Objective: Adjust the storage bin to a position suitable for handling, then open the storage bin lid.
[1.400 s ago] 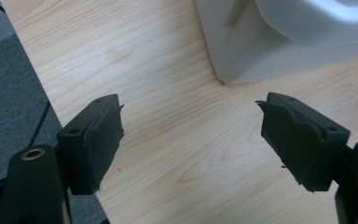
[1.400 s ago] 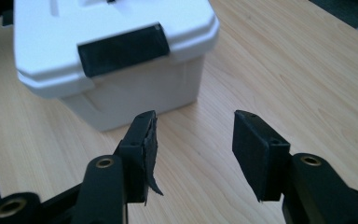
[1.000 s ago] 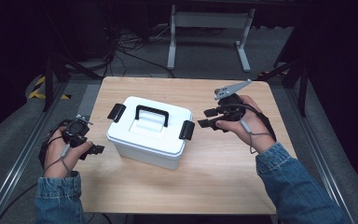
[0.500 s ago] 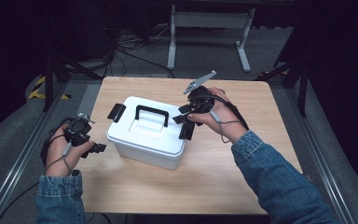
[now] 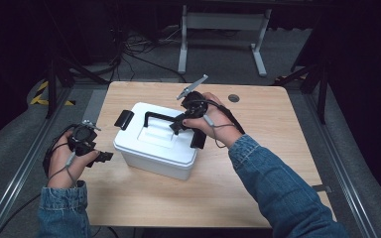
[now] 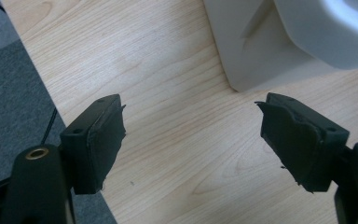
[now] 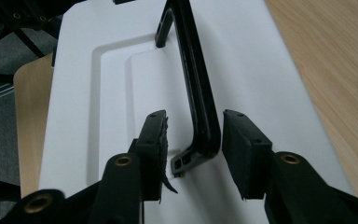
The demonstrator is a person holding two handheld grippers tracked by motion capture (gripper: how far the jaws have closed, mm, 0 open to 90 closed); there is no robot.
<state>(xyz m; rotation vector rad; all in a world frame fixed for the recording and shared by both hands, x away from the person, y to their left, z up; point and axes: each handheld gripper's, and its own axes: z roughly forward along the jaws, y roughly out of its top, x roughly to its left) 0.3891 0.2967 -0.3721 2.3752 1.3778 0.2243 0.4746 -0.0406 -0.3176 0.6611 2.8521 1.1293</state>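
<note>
1. Fingers (image 7: 154, 140) of the right gripper (image 7: 193, 149) stand half-narrowed astride the near end of the black handle (image 7: 196, 93). They have just been closing. One pad lies against the bar's side, or all but, and a clear gap shows at the other, so nothing is clamped yet.
2. White box (image 5: 156, 144) sits directly under those fingers on the counter (image 5: 258, 188). For a good grip, I would centre the bar between the pads, squeeze until both press flat, then lift straight so the box does not swing.
3. Fingers of the left gripper (image 6: 191, 144) stand wide with nothing between them. They hover over bare counter with the box's corner (image 6: 242, 60) just ahead of their tips. This hand could steady the box wall if it slides.
4. Count, largest first:
   - one counter
   - one white box
   - two grippers
   - one handle
   - two black side latches (image 5: 125, 119): one beyond the right fingers at the box's far end, the other just under that hand.
</note>
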